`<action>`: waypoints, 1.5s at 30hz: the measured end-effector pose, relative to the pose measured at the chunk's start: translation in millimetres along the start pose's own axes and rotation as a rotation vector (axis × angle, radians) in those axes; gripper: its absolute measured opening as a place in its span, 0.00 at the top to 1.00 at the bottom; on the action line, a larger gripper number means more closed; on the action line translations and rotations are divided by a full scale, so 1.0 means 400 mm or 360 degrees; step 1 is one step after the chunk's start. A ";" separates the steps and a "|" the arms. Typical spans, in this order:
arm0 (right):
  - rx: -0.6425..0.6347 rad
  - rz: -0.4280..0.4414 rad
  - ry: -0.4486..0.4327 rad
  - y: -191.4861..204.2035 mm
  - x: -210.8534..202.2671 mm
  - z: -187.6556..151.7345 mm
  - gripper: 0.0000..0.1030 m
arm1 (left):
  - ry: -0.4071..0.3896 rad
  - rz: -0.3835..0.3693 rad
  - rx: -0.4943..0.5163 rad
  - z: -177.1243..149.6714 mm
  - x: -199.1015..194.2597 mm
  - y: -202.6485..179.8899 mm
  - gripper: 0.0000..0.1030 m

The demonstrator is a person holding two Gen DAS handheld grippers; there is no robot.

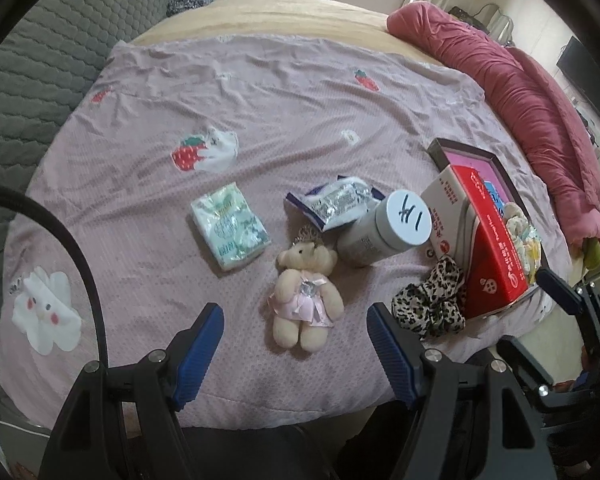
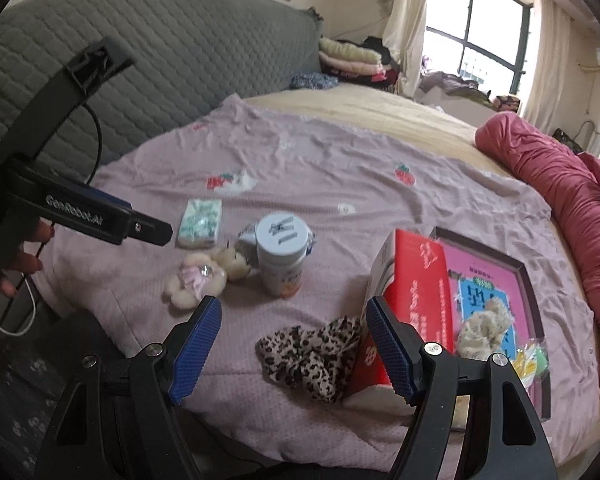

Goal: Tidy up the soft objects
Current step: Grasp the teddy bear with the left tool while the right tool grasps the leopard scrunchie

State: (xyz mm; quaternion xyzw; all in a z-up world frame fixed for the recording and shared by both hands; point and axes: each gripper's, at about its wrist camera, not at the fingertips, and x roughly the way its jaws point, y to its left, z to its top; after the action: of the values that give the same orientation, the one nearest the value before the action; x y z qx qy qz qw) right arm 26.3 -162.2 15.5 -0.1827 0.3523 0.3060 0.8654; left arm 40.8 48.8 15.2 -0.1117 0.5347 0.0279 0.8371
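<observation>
Judging by the layout, sorting has only begun: a pale scrunchie (image 2: 485, 330) and a small yellow-green item (image 2: 534, 360) already lie in the box (image 2: 518, 266), while the bear (image 1: 305, 293), leopard scrunchie (image 2: 312, 354) and tissue pack (image 1: 230, 227) still lie loose on the blanket (image 1: 300, 100). A bottle (image 1: 384, 229), a foil packet (image 1: 338, 200) and a red carton (image 1: 486, 240) sit among them. Both tools are empty, jaws wide apart: the left gripper (image 1: 296, 330) above the bear, the right gripper (image 2: 294, 326) above the leopard scrunchie.
</observation>
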 end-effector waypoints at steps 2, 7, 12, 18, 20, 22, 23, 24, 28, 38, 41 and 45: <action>-0.0012 0.0009 0.0032 0.004 0.020 -0.010 0.26 | 0.0025 -0.0018 -0.0015 -0.005 0.017 0.001 0.28; -0.0062 0.0019 0.0083 0.020 0.052 -0.028 0.26 | 0.0075 -0.0032 -0.0030 -0.012 0.053 -0.003 0.28; -0.0092 0.0023 0.0117 0.026 0.077 -0.040 0.26 | 0.0118 -0.0033 -0.0037 -0.018 0.085 -0.005 0.28; -0.0168 0.0006 0.0184 0.044 0.119 -0.062 0.26 | 0.0159 -0.0026 -0.0032 -0.020 0.122 -0.008 0.28; -0.0203 -0.0002 0.0208 0.054 0.135 -0.069 0.26 | 0.0171 -0.0024 -0.0035 -0.022 0.132 -0.009 0.28; -0.0242 -0.0023 0.0224 0.063 0.150 -0.076 0.26 | 0.0190 -0.0023 -0.0032 -0.025 0.146 -0.012 0.28; -0.0266 -0.0036 0.0237 0.068 0.158 -0.079 0.26 | 0.0194 -0.0022 -0.0033 -0.025 0.150 -0.013 0.28; -0.0284 -0.0044 0.0243 0.072 0.166 -0.082 0.26 | 0.0198 -0.0020 -0.0032 -0.027 0.155 -0.014 0.28; -0.0347 -0.0077 0.0263 0.087 0.188 -0.093 0.26 | 0.0199 -0.0016 -0.0034 -0.024 0.164 -0.016 0.28; -0.0406 -0.0208 0.0326 0.080 0.260 -0.108 0.26 | 0.0215 -0.0005 -0.0039 -0.012 0.209 -0.020 0.28; -0.0412 -0.0244 0.0351 0.074 0.287 -0.110 0.26 | 0.0230 -0.0005 -0.0045 -0.006 0.232 -0.020 0.28; -0.0489 -0.0309 0.0342 0.082 0.312 -0.111 0.26 | 0.0247 -0.0006 -0.0063 0.001 0.262 -0.016 0.28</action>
State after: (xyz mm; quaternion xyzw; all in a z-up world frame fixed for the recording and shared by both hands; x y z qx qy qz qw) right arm 53.1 -111.5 -108.4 -0.3772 0.3725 0.2502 0.8102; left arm 87.0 35.1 -78.1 -0.1311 0.5972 0.0281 0.7908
